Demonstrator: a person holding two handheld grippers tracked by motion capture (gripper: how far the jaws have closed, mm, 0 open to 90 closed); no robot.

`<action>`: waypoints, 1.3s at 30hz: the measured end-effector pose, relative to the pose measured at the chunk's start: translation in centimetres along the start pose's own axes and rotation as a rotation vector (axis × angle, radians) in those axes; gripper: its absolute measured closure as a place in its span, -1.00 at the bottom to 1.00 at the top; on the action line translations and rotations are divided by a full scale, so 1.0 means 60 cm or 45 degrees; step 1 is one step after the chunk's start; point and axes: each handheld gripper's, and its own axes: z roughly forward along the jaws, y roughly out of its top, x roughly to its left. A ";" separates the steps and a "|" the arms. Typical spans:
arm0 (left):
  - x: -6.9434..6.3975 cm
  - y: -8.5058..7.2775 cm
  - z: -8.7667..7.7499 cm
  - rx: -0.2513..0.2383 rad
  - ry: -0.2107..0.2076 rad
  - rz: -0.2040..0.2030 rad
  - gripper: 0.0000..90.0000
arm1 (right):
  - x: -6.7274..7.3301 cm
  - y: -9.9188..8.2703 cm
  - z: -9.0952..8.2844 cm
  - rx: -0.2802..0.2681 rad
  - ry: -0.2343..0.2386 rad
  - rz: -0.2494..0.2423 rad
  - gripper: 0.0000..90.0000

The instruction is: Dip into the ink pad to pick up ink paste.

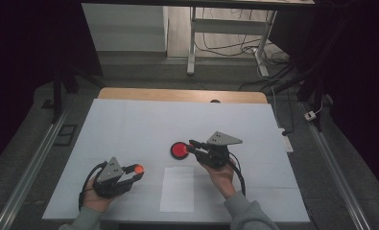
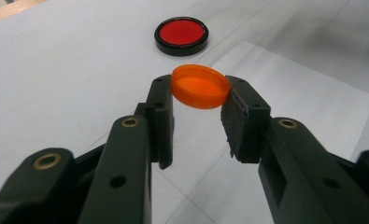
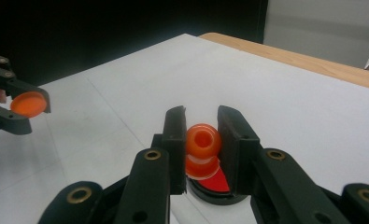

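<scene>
Two pairs of tongs are at work on the white table (image 1: 129, 124), and each is closed on a small orange piece. The left tongs (image 2: 196, 100) pinch a flat orange cap (image 2: 200, 86) by its rim, held clear of the table at the lower left of the high view. The right tongs (image 3: 202, 144) clamp a small orange bottle (image 3: 203, 142) by its rounded top, open mouth facing the camera. It sits just over a red disc with a black rim (image 1: 179, 150), near the middle of the high view; whether it rests on the disc or hangs just above it I cannot tell.

Judging by the two pieces, the step is to bring the cap to the bottle's mouth and close it. To do that well, the right hand should keep the bottle steady, mouth turned toward the cap. The left hand should carry the cap toward the centre of the frame, hollow side toward the opening, and square it up before pressing. The grip on the rim looks thin, so a skewed push could flip the cap out. A white sheet of paper (image 1: 177, 189) lies between the hands at lower centre.
</scene>
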 end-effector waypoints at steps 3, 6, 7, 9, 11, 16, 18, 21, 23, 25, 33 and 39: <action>0.000 0.000 -0.001 -0.003 -0.001 -0.001 0.44 | -0.003 0.000 0.010 0.021 -0.003 0.000 0.61; -0.001 0.000 -0.001 -0.003 -0.006 -0.002 0.44 | -0.002 0.002 0.021 0.045 -0.004 -0.012 0.61; -0.002 0.000 0.000 -0.002 -0.008 -0.002 0.44 | -0.002 0.003 0.025 0.053 -0.004 -0.018 0.61; -0.001 -0.001 0.001 0.003 -0.007 0.000 0.44 | -0.003 0.004 0.033 0.060 -0.007 -0.018 0.61; 0.000 -0.001 0.002 0.008 -0.010 -0.002 0.44 | -0.005 0.004 0.042 0.073 -0.011 -0.020 0.61; 0.002 -0.002 0.001 0.005 -0.012 -0.018 0.44 | -0.012 0.001 0.064 0.113 -0.033 -0.017 0.61; 0.002 -0.002 0.001 0.006 -0.013 -0.019 0.44 | -0.013 0.001 0.071 0.120 -0.036 -0.015 0.61; 0.003 -0.002 0.001 0.008 -0.016 -0.020 0.44 | -0.011 -0.001 0.079 0.144 -0.042 -0.033 0.61; 0.003 -0.002 0.001 0.006 -0.016 -0.023 0.44 | -0.011 -0.002 0.083 0.153 -0.051 -0.043 0.61; 0.004 -0.002 0.001 0.007 -0.017 -0.025 0.44 | -0.012 -0.004 0.087 0.167 -0.062 -0.048 0.61; 0.004 -0.003 0.002 0.008 -0.017 -0.027 0.44 | -0.023 -0.020 0.110 0.203 -0.099 -0.044 0.61; 0.004 -0.003 0.002 0.012 -0.022 -0.026 0.44 | -0.019 -0.023 0.120 0.216 -0.110 -0.068 0.61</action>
